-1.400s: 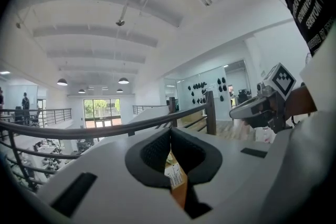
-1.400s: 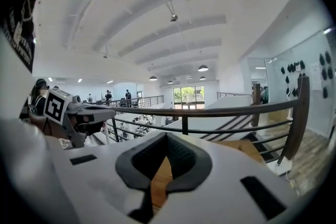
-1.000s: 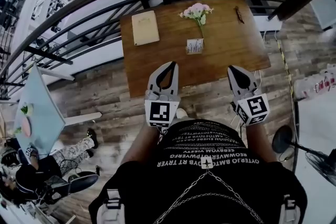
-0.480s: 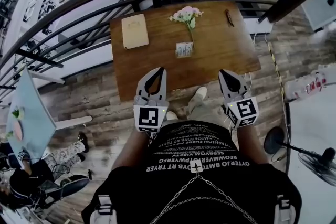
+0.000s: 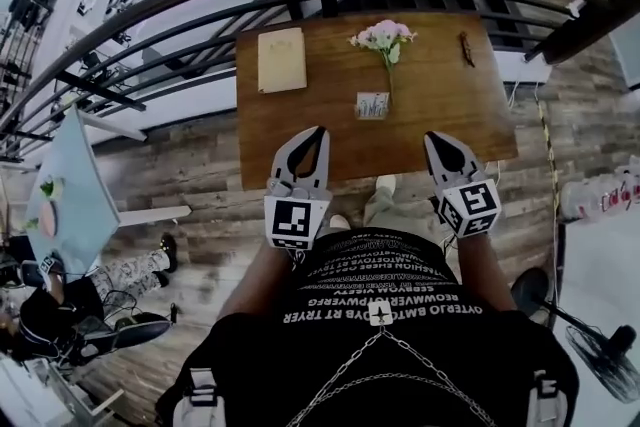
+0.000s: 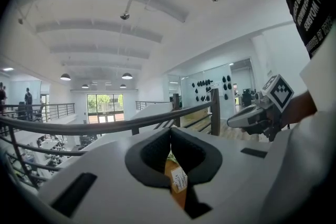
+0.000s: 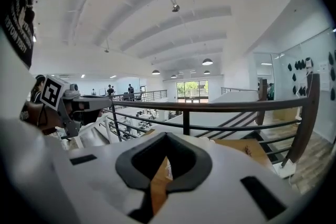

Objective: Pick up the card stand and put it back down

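Wooden table (image 5: 450,130), card stand (image 5: 372,105) untouched
Left gripper (image 5: 319,130) and right gripper (image 5: 433,136) closed, empty, at six o'clock of it; pick-up and set-down not yet done.

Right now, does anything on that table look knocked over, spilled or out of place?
Nothing stands out. The card stand sits near the middle of the table, pink flowers just behind it, a beige booklet flat at the back left. No spill or damage shows. Whether the flowers stand or lie flat I cannot tell.
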Demonstrator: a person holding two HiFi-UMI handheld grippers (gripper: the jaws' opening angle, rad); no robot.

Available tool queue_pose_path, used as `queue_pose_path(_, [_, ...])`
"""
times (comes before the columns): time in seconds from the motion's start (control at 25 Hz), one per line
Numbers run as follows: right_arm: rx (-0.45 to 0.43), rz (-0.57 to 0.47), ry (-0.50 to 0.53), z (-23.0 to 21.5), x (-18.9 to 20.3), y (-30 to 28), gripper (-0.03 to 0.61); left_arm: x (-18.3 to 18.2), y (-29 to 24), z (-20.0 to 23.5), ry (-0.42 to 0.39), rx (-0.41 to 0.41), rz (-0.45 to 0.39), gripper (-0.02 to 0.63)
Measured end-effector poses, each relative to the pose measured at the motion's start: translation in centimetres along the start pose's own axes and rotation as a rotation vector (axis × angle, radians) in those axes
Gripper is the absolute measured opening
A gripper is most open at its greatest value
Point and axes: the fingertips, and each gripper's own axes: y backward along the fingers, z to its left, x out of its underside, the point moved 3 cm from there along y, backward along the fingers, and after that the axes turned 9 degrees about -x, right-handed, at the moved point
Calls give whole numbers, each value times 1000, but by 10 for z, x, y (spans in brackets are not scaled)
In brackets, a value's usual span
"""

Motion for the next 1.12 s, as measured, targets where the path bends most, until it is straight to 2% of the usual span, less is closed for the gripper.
queue_pose_path(0.32, [-71, 54, -15, -39, 24, -43, 3, -1, -36, -5, -1, -36, 17, 28])
queue_pose_path(0.52, [-116, 134, -56, -59, 61, -74, 3, 6, -48, -4, 4, -63, 40, 28])
queue_pose_path(0.68, [-187, 194, -99, -64, 92, -102, 3, 11, -56, 5, 17, -95, 61, 28])
queue_pose_path(0.92, [-249, 297, -68, -67, 133, -134, 3, 14, -66, 15, 31, -130, 78, 28])
queue_pose_path(1.12, [-282, 340, -95, -78, 164, -150, 3, 21, -68, 18, 41, -157, 104, 28])
